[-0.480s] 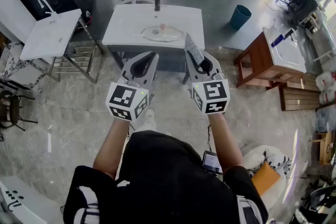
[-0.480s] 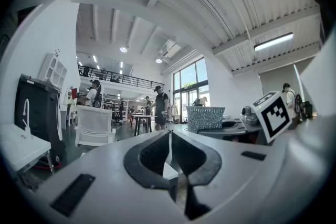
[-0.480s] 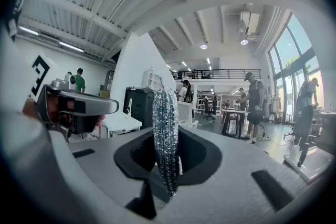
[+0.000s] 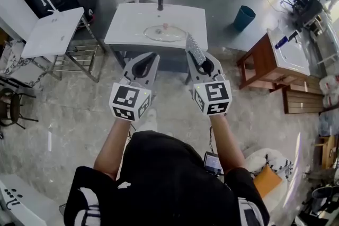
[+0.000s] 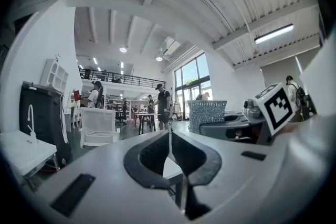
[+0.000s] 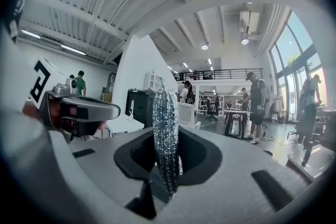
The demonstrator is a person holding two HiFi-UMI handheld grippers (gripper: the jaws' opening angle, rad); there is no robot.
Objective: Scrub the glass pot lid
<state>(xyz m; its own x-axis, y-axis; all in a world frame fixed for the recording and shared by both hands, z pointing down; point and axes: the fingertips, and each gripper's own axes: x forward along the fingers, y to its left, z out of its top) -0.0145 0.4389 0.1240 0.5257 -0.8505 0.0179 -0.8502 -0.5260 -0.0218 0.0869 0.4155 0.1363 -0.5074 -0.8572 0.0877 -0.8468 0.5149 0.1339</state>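
Glass pot lid (image 4: 165, 33) on white counter (image 4: 127, 24); short of counter, left gripper (image 4: 150, 60) jaws together, empty — right gripper (image 4: 199, 61) clamped on silver scrubber (image 4: 195, 48).

Both bare forearms are extended forward from the torso, roughly parallel. The left tongs (image 4: 152, 55) are held level and pointed ahead, with the jaws brought fully together and nothing caught between them. The right tongs (image 4: 195, 56) are carried just beside them, apart, with the jaws clamped on a silvery scrubber (image 4: 194, 46), which is seen edgewise and projecting past the tips.
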